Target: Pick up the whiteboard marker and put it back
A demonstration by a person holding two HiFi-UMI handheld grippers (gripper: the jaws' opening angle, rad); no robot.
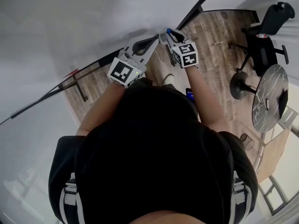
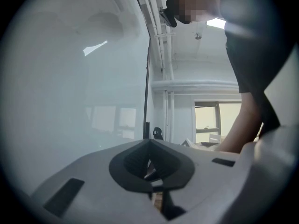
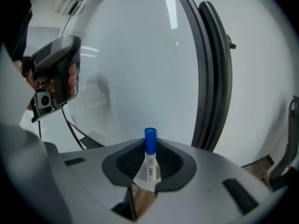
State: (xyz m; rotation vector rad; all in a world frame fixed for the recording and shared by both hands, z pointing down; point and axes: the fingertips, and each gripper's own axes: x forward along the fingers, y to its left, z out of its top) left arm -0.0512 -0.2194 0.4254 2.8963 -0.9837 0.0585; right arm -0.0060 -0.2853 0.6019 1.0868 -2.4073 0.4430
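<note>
One whiteboard marker [image 3: 150, 162], white barrel, blue cap

- White-barrelled, blue-capped whiteboard marker [image 3: 150, 155]: lower end hidden behind grey body of right gripper [image 3: 148, 148]. Label print too small to read.
- Small dark device with blue-lit face [image 1: 188, 94]: beside right forearm, lower part hidden by black-clad torso [image 1: 154, 148]. Type not identifiable.
- White shoe tip [image 1: 168, 80]: remainder hidden under torso.
- Dark objects [image 1: 282, 101] near right edge of round glass-topped table [image 1: 266, 85]: too small to identify.
- Small dark shape [image 2: 158, 133] past far edge of large white whiteboard [image 2: 70, 101], left gripper view: too small to identify.
</note>
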